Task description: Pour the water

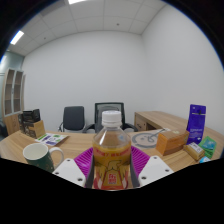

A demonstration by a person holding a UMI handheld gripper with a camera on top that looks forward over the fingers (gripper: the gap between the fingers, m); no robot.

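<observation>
A clear plastic bottle (111, 150) with a white cap, amber liquid and a yellow-red label stands upright between my fingers. My gripper (111, 168) is shut on the bottle, its magenta pads (84, 160) pressing on both sides of the label. A green cup (38, 155) with a white inside stands on the wooden table (70, 145), to the left of the bottle and a little beyond the fingers. The bottle's base is hidden.
Two office chairs (73, 119) stand behind the table against a white wall. A purple box (196, 122) and other packages sit at the right end. A dark box (30, 122) and a booklet (52, 140) lie at the left. A round patterned mat (150, 137) lies beyond the bottle.
</observation>
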